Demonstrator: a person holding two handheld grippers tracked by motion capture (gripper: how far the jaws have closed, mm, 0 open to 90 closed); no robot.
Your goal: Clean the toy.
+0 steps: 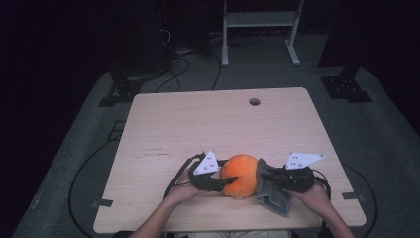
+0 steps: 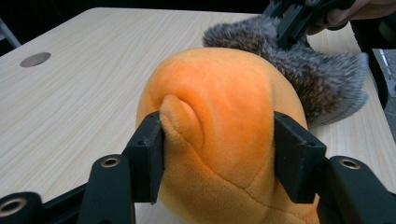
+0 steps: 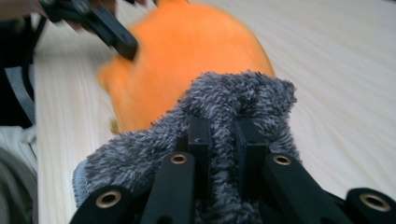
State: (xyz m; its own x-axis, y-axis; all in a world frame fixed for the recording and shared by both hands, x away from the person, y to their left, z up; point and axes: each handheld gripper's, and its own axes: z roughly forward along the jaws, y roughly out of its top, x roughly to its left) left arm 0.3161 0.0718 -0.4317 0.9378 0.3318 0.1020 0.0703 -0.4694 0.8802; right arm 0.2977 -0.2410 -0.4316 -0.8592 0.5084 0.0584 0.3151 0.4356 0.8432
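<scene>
Here, round orange plush (image 2: 219,116) squeezed; fuzzy grey cloth (image 3: 229,107) pinched.

No text, label, brand, number or sign can be read anywhere. The faint dark marks on the tabletop (image 1: 157,151) in the high view are too small to make out.

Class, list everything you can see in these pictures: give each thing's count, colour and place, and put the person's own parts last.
plush toy: one, orange, near table edge, between both grippers
fuzzy cloth: one, grey, right of the toy, touching it
table: one, light wood, round hole at far side
white frame: one, on the floor beyond the table
cables: several, black, on the floor
left gripper: one, black, clamped on the toy
right gripper: one, black, pinching the cloth
hands: two, at the near edge
</scene>
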